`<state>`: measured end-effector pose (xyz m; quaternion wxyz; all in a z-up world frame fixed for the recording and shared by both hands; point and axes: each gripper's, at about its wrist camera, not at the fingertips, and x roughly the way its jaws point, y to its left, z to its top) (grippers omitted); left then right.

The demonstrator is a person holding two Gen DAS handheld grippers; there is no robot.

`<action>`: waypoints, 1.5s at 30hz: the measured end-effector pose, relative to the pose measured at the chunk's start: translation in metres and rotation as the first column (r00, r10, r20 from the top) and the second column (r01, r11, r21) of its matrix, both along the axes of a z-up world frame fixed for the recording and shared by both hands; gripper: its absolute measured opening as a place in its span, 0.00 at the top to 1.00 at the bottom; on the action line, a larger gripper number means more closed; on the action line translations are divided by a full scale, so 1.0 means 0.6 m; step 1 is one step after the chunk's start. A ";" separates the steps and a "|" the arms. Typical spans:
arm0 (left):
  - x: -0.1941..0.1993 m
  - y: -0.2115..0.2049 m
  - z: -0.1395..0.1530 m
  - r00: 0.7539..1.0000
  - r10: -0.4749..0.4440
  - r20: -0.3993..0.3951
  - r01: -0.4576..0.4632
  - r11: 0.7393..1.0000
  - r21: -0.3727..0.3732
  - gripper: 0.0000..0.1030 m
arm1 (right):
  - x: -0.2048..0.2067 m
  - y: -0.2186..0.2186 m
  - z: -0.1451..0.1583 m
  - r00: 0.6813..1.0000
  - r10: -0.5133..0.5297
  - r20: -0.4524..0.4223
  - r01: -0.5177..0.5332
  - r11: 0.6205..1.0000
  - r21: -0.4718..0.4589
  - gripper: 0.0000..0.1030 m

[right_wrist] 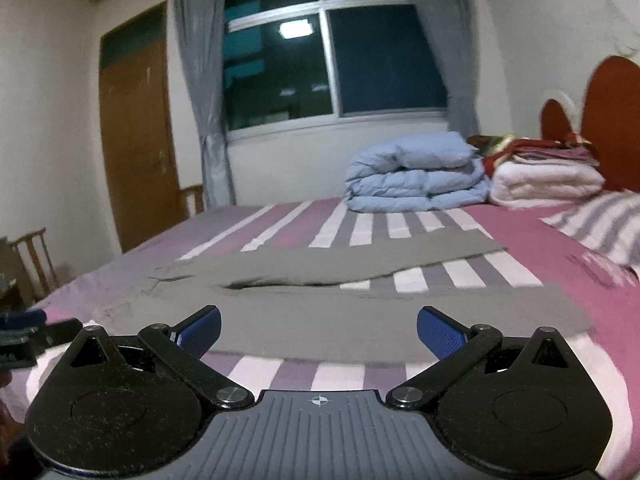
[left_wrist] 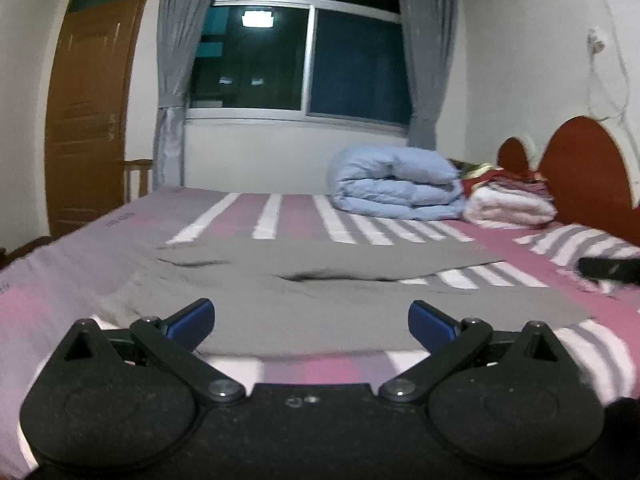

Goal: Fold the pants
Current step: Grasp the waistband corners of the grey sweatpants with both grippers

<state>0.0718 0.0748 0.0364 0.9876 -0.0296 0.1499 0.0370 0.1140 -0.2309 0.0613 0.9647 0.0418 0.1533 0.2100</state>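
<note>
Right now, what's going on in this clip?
A person holds two handheld grippers over a bed with a striped sheet. A pair of grey pants lies spread flat on it, both legs stretched out, not yet folded. The left gripper and right gripper are both open, near the closest edge of the pants, holding nothing. A folded light blue duvet sits at the far side.

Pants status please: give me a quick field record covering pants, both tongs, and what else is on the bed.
pants: grey pants spread flat on the striped bed, both legs apart, unfolded
left tongs: left tongs open, above the near edge of the pants, holding nothing
right tongs: right tongs open, above the near pant leg, holding nothing
far end: blue quilt, folded; white blanket beside it
</note>
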 end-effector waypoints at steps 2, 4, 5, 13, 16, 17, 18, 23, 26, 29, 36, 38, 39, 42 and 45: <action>0.035 0.036 0.010 1.000 -0.008 -0.014 0.009 1.000 0.009 0.06 | 0.039 0.017 0.020 0.999 0.010 0.041 -0.009 1.000 -0.029 0.00; 0.072 0.075 0.018 0.999 -0.005 -0.034 0.005 1.000 0.012 0.06 | 0.087 0.035 0.037 0.997 0.060 0.045 -0.057 0.997 -0.059 0.00; 0.093 0.101 0.022 0.999 -0.014 -0.042 0.015 1.000 0.015 0.06 | 0.116 0.046 0.044 0.995 0.096 0.025 -0.094 0.993 -0.073 0.00; 0.279 0.278 0.022 0.982 0.016 -0.188 0.007 0.992 0.123 0.12 | 0.324 0.157 0.067 0.975 0.220 -0.028 -0.221 0.968 -0.116 0.00; 0.371 0.361 -0.002 0.967 0.056 -0.248 -0.023 0.991 0.135 0.24 | 0.419 0.216 0.041 0.969 0.242 -0.051 -0.247 0.955 -0.164 0.00; 0.394 0.382 -0.012 0.963 0.065 -0.260 -0.031 0.991 0.132 0.25 | 0.451 0.232 0.026 0.967 0.248 -0.061 -0.255 0.951 -0.175 0.01; 0.421 0.400 -0.023 0.958 0.067 -0.278 -0.033 0.991 0.127 0.25 | 0.480 0.250 0.011 0.964 0.257 -0.075 -0.266 0.945 -0.188 0.13; 0.557 0.478 -0.086 0.925 0.072 -0.372 -0.032 0.993 0.112 0.25 | 0.642 0.345 -0.075 0.940 0.304 -0.158 -0.336 0.907 -0.252 0.28; 0.619 0.509 -0.124 0.906 0.074 -0.417 -0.026 0.992 0.120 0.26 | 0.726 0.384 -0.121 0.931 0.315 -0.185 -0.358 0.889 -0.287 0.29; 0.660 0.533 -0.153 0.899 0.031 -0.437 -0.005 0.998 0.061 0.25 | 0.796 0.401 -0.158 0.928 0.311 -0.206 -0.363 0.882 -0.300 0.31; 0.724 0.570 -0.187 0.874 -0.116 -0.471 0.093 0.993 -0.072 0.24 | 0.879 0.390 -0.207 0.901 0.354 -0.251 -0.422 0.846 -0.324 0.31; 0.732 0.576 -0.189 0.873 -0.134 -0.468 0.111 0.991 -0.076 0.24 | 0.892 0.390 -0.215 0.884 0.377 -0.278 -0.459 0.815 -0.354 0.31; 0.735 0.578 -0.189 0.872 -0.140 -0.470 0.119 0.990 -0.074 0.24 | 0.900 0.391 -0.218 0.869 0.395 -0.299 -0.486 0.797 -0.360 0.31; 0.741 0.578 -0.187 0.871 -0.175 -0.459 0.150 0.985 -0.089 0.50 | 0.923 0.392 -0.221 0.836 0.425 -0.348 -0.538 0.763 -0.360 0.31; 0.742 0.576 -0.183 0.877 -0.178 -0.446 0.151 0.984 -0.095 0.73 | 0.928 0.396 -0.218 0.789 0.465 -0.402 -0.598 0.731 -0.329 0.84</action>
